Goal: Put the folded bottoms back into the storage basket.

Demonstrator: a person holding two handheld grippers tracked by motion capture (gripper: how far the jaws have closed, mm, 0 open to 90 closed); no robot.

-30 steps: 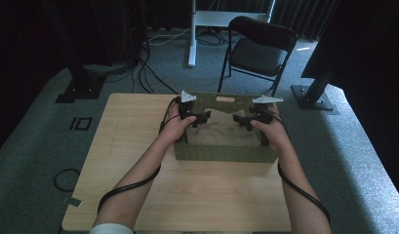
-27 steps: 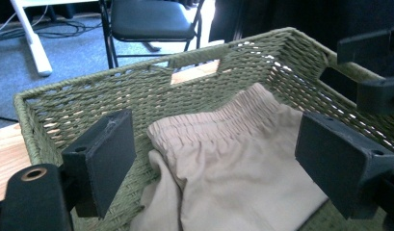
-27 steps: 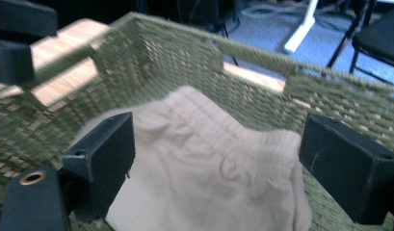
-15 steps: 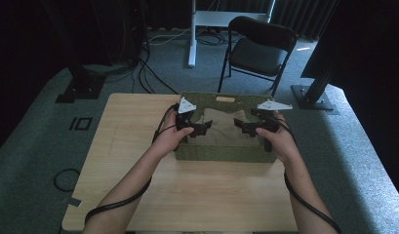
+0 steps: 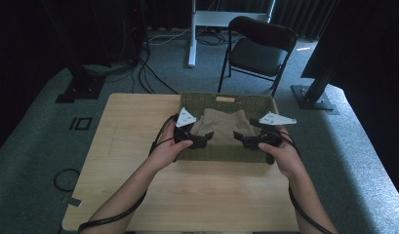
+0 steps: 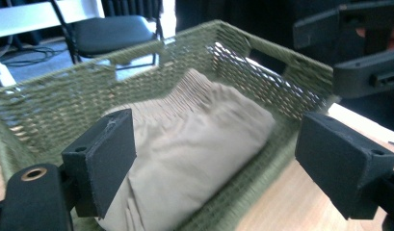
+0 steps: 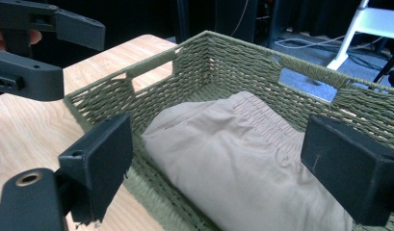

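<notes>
A green woven basket (image 5: 227, 99) stands on the far middle of the wooden table (image 5: 138, 122). A folded tan cloth (image 5: 222, 126) lies inside it. My left gripper (image 5: 206, 139) hovers over the basket's near-left wall, open and holding nothing. My right gripper (image 5: 240, 141) hovers over the near-right wall, open as well. In the left gripper view, the left gripper (image 6: 223, 163) has its jaws wide apart above the cloth (image 6: 194, 139) and the basket wall (image 6: 88, 86). In the right gripper view, the right gripper (image 7: 226, 166) is spread over the cloth (image 7: 242, 144) and the basket (image 7: 223, 62).
A black folding chair (image 5: 258, 46) and a white desk leg (image 5: 191, 34) stand beyond the table's far edge. Cables (image 5: 65, 178) lie on the grey floor at the left. A black stand base (image 5: 314, 97) sits at the right. Bare tabletop stretches in front of the basket.
Both grippers have drawn back toward me, from over the middle of the basket to its near wall. The basket and cloth have stayed where they were.
</notes>
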